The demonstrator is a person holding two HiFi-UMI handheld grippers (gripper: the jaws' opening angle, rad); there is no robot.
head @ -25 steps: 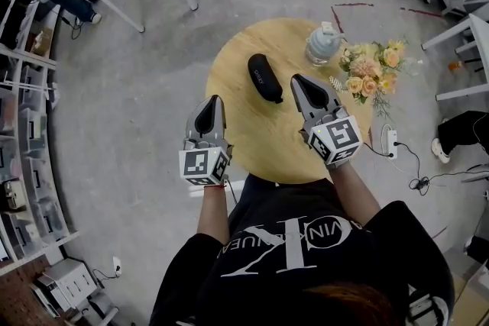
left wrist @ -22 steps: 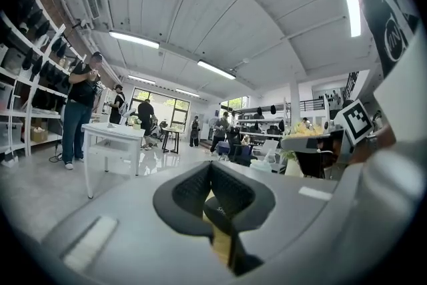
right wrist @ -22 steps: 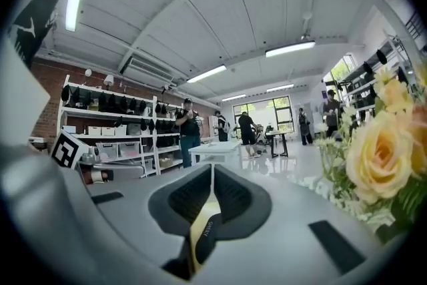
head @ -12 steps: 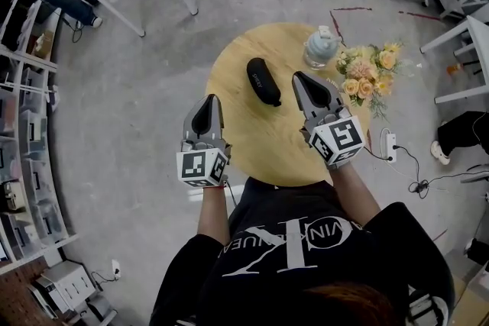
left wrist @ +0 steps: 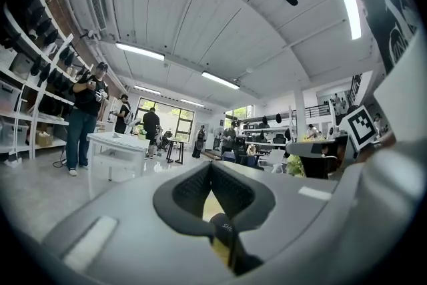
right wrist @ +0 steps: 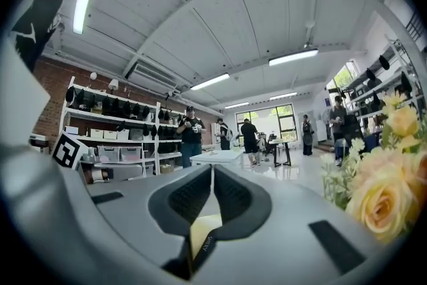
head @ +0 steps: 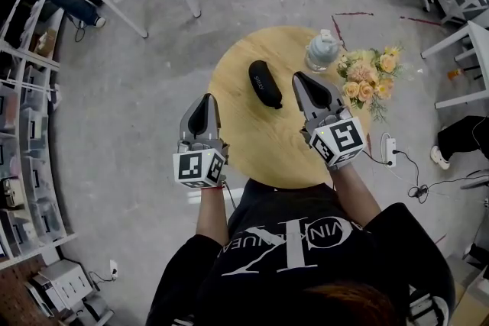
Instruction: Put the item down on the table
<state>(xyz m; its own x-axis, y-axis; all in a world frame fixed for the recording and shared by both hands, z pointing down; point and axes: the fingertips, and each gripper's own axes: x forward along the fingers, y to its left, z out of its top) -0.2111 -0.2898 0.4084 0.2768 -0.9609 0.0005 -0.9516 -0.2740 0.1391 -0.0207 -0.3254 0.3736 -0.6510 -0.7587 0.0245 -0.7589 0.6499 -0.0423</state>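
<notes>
Judging the placing done, we see the black case (head: pixel 264 84) flat on the table (head: pixel 256 137) near its far edge; left gripper (head: pixel 205 99) and right gripper (head: pixel 302 80) both have jaws pressed together, empty; we should withdraw level, clear of the flowers (head: pixel 370 76).

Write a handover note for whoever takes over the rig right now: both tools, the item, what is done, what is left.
Left tool: shut, empty, at the left edge of the table.
Right tool: shut, empty, over the table, just right of the black case.
Item: the black case lies flat on the table, and neither tool touches it. Flowers and a bottle stand at the far right.
Done: the case is down.
Left: nothing that shows; just keep both tools clear.
</notes>
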